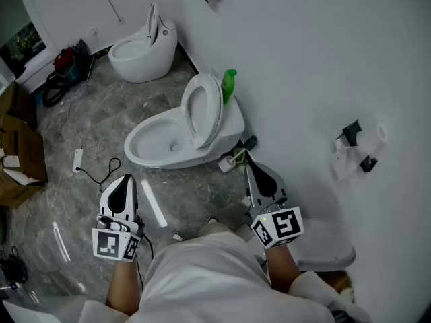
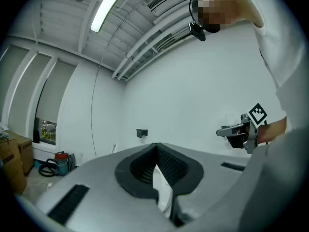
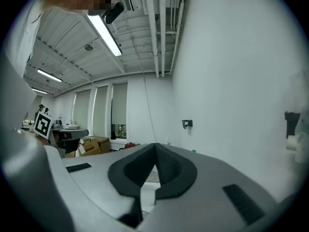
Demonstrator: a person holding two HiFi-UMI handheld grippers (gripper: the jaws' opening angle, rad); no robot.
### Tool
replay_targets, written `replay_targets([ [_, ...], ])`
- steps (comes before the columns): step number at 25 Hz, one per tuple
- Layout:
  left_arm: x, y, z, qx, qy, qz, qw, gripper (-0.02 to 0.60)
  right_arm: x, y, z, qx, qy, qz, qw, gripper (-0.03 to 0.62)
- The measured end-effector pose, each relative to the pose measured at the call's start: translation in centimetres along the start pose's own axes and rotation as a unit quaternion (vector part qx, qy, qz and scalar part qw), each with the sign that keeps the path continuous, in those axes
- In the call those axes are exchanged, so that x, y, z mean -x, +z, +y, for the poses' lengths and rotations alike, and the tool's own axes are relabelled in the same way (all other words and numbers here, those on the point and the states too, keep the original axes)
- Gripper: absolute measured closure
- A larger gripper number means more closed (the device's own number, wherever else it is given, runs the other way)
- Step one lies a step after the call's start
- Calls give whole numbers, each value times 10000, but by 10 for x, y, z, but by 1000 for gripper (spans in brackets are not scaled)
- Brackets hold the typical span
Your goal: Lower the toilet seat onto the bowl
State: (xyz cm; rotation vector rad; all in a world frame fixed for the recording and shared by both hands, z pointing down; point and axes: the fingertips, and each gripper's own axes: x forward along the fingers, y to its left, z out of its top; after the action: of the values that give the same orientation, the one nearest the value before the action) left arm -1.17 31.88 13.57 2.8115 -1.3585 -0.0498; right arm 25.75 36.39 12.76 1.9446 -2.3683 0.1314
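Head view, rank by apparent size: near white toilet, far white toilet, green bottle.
1. Near white ceramic toilet.
2. Far white ceramic toilet; looks smaller, but distance may explain it.
3. Green plastic bottle.

— Off-task items in your view?
— Green bottle (image 1: 229, 85) upright against the wall. Second toilet (image 1: 143, 49) in the far corner, lid raised.
— On the floor?
— White power strip (image 1: 77, 159) with black cable; cardboard boxes (image 1: 20, 153) to your left.

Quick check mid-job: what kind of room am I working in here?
Probably a test or showroom space, not a home bathroom: a toilet and a second toilet share one stone-patterned floor, with cardboard boxes alongside and bare ceiling pipes.
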Motion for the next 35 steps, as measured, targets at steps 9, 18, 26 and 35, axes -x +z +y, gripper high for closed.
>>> replay_targets([
  [9,-4,-3,2,26,12,15,10000,581,-6,-2,-2,36,16,37,10000,595],
  [18,-19,-4,-3,44,83,33,10000,581,-14,-9,-30,-180,200,123,9996,510],
  [26,-45,-7,-23,66,141,180,9997,581,-22,-14,-84,-39,195,179,9996,287],
  [35,-56,-25,-28,130,333,557,9978,581,-50,-49,-92,-161,586,545,9967,235],
])
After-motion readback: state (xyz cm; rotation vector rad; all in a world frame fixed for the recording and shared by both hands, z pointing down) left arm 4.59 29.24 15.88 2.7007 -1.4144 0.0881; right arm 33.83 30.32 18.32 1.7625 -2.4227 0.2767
